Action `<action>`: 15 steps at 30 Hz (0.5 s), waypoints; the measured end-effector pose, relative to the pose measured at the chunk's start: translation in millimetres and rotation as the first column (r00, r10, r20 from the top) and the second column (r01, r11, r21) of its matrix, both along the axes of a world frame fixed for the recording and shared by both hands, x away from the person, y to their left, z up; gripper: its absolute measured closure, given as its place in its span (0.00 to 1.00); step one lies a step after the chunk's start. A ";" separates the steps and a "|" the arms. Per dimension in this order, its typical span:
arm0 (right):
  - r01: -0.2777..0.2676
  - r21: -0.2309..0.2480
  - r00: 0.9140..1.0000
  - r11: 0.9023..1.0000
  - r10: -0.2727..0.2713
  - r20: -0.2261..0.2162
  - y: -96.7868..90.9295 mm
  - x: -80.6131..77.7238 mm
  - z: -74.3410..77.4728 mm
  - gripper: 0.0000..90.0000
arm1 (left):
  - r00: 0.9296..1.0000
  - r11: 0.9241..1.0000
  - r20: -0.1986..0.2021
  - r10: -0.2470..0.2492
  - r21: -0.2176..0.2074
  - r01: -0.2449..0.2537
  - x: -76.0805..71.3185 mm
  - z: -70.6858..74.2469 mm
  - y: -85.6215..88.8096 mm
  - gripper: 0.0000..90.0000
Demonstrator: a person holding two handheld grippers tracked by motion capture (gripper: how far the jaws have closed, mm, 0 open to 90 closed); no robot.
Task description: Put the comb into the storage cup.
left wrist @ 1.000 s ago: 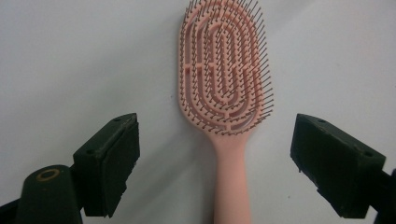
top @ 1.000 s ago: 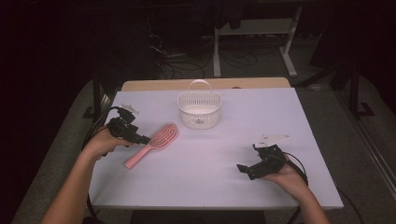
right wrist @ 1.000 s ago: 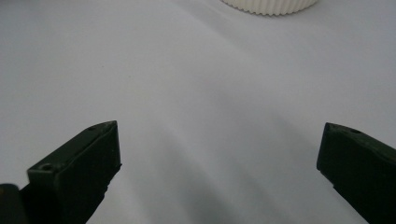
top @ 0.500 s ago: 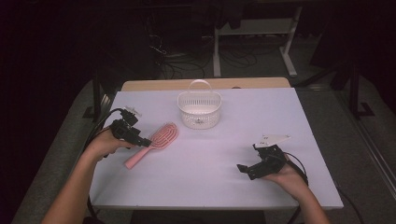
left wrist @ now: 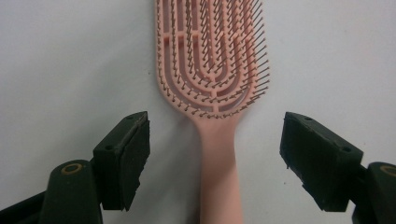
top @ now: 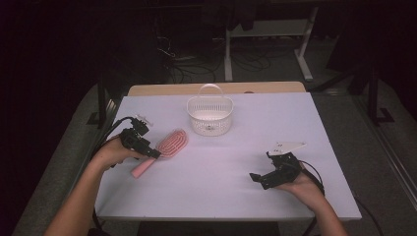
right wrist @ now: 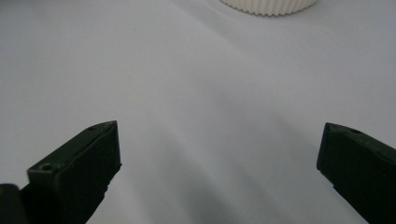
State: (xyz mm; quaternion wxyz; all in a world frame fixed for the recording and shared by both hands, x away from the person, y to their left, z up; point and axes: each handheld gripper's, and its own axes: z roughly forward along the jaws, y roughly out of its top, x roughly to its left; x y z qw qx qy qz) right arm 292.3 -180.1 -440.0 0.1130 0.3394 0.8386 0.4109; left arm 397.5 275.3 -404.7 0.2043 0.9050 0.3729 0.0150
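With the left gripper (left wrist: 215,154) jaws closing but not yet touching the brush (left wrist: 217,93) handle between them, the brush may be skidded across the bench (top: 295,128) if only one pad touches first; the right gripper (right wrist: 219,163) jaws are held apart over nothing.

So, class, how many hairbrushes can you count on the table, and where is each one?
1. The pink hairbrush lies on the left side of the table, bristles up, its handle between the open jaws of the left claw. The basket may hide more.

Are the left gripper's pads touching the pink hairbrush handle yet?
Apart. The left gripper view shows the hairbrush handle between the left gripper pads, bare table on both sides.
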 end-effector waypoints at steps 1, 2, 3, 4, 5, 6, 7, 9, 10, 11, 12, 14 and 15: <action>-0.001 0.000 1.000 1.000 0.001 0.001 0.0 0.0 0.1 0.00 | 1.000 1.000 -0.005 -0.002 0.005 0.002 0.3 -0.6 -0.2 0.28; -0.001 0.000 1.000 1.000 0.001 0.001 0.1 0.0 0.0 0.00 | 1.000 1.000 -0.008 -0.004 0.009 0.004 0.6 -1.1 -0.3 0.28; -0.001 0.000 1.000 1.000 0.001 0.001 0.1 -0.1 0.0 0.00 | 1.000 1.000 -0.010 -0.005 0.010 0.005 0.9 -2.0 -0.6 0.28; -0.001 0.000 1.000 1.000 0.001 0.000 0.2 -0.1 -0.1 0.00 | 1.000 1.000 -0.013 -0.005 0.015 0.005 1.1 -2.9 -1.1 0.28; -0.001 0.000 1.000 1.000 0.001 0.000 0.2 0.0 -0.1 0.00 | 1.000 1.000 -0.016 -0.005 0.022 0.005 1.4 -3.9 -1.5 0.29; -0.001 0.000 1.000 1.000 0.001 0.000 0.2 0.0 -0.1 0.00 | 1.000 1.000 -0.016 -0.005 0.022 0.005 1.4 -3.9 -1.5 0.29; 0.000 0.000 1.000 1.000 0.000 0.000 0.1 0.0 0.0 0.00 | 1.000 0.999 -0.027 -0.011 0.036 0.012 2.2 -6.6 -2.5 0.29; 0.000 0.001 1.000 1.000 0.000 0.000 0.1 0.0 -0.1 0.00 | 0.999 0.999 -0.034 -0.008 0.046 0.010 2.6 -8.6 -3.6 0.31; 0.000 0.000 1.000 1.000 0.000 0.000 0.0 0.0 -0.1 0.00 | 0.999 0.999 -0.038 -0.010 0.051 0.012 2.9 -9.6 -3.9 0.32; 0.000 0.000 1.000 1.000 0.000 0.000 0.0 0.1 -0.1 0.00 | 0.999 0.998 -0.042 -0.010 0.058 0.013 3.1 -10.4 -4.4 0.33; 0.000 0.000 1.000 1.000 0.000 0.000 0.0 0.1 -0.1 0.00 | 0.999 0.998 -0.044 -0.011 0.064 0.014 3.4 -11.3 -4.7 0.33; -0.001 0.000 1.000 1.000 0.001 0.000 0.1 0.1 -0.2 0.00 | 0.999 0.997 -0.051 -0.014 0.075 0.017 3.8 -12.8 -5.1 0.35; 0.000 0.000 1.000 1.000 0.000 -0.001 0.2 0.1 -0.2 0.00 | 0.998 0.996 -0.055 -0.014 0.082 0.018 4.1 -13.6 -5.4 0.36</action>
